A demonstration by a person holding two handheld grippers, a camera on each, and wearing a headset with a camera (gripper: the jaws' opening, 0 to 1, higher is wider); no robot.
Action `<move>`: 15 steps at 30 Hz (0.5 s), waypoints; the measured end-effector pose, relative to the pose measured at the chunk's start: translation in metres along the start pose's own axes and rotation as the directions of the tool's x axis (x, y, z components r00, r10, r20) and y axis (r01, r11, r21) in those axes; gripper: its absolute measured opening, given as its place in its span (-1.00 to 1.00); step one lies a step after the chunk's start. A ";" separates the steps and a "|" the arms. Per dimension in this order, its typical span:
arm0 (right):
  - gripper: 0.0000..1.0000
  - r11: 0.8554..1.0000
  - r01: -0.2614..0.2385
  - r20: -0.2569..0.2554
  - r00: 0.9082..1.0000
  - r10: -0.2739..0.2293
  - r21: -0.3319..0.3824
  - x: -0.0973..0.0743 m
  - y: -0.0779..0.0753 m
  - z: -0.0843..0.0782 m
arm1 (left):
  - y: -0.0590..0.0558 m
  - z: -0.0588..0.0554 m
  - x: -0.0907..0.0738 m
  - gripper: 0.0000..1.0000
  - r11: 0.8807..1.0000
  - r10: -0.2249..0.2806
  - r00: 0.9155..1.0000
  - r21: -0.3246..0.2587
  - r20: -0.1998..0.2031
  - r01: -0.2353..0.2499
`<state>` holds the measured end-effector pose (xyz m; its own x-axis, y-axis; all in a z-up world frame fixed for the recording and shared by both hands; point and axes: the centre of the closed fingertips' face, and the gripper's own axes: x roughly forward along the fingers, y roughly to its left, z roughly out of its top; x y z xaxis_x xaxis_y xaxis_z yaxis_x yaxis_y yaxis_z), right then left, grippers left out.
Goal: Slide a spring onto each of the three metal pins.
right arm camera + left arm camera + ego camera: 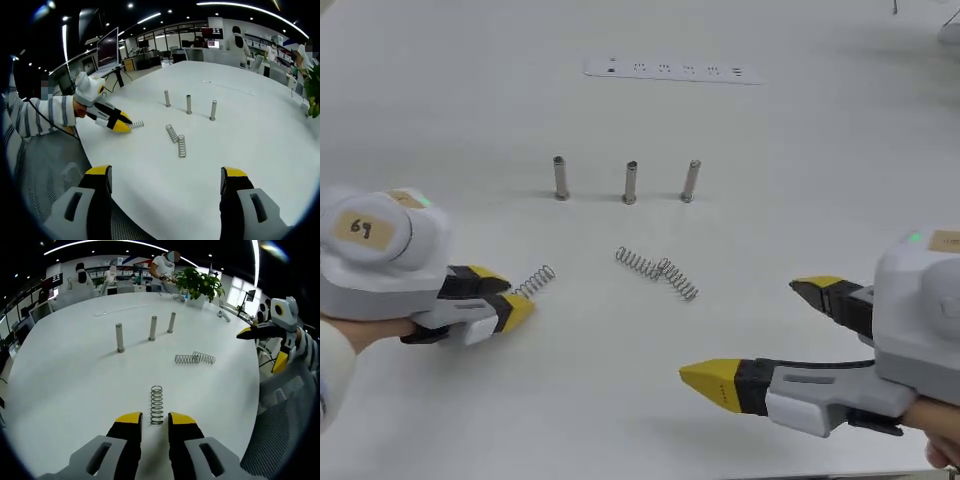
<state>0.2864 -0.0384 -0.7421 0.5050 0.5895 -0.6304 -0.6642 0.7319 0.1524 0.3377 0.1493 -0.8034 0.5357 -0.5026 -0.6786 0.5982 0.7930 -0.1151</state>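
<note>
Found left gripper parted at the near end of the left spring, right gripper wide open; risked flicking it away by pinching its tip off-centre.

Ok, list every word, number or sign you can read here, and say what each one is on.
"69": handwritten on the tan sticker on top of the left gripper.
Second sticker, on the right gripper: cut off at the picture's edge, unreadable.
Markings on the power strip: too small to read.
Wall screen in the room behind: too blurred to read.
</note>
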 end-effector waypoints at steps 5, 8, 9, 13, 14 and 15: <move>0.75 1.000 -0.002 -0.007 1.000 0.002 -0.002 0.001 0.000 -0.001 | 0.000 -0.001 0.000 -0.84 1.000 -0.002 1.000 -0.027 0.008 0.002; 0.74 1.000 -0.003 -0.010 1.000 0.003 -0.001 0.001 0.001 -0.001 | 0.000 -0.001 0.000 -0.84 1.000 0.000 1.000 -0.025 0.012 0.001; 0.74 1.000 -0.003 -0.012 1.000 0.003 -0.001 0.001 0.001 -0.002 | 0.000 -0.001 0.001 -0.85 1.000 0.002 1.000 -0.014 0.012 -0.002; 0.75 1.000 -0.006 -0.015 1.000 0.006 -0.004 0.002 0.003 -0.002 | -0.001 -0.001 0.002 -0.90 1.000 0.005 1.000 0.002 0.011 -0.005; 0.75 1.000 -0.007 -0.017 1.000 0.007 -0.010 0.002 0.003 -0.002 | -0.001 0.000 0.002 -0.90 1.000 0.007 1.000 0.002 0.014 -0.007; 0.75 1.000 -0.009 -0.018 1.000 0.009 -0.014 0.003 0.004 -0.002 | -0.002 0.000 0.003 -0.91 1.000 0.011 1.000 0.002 0.012 -0.011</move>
<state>0.2839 -0.0346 -0.7448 0.4890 0.5893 -0.6431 -0.6762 0.7218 0.1473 0.3381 0.1468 -0.8051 0.5496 -0.4979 -0.6708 0.5932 0.7980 -0.1063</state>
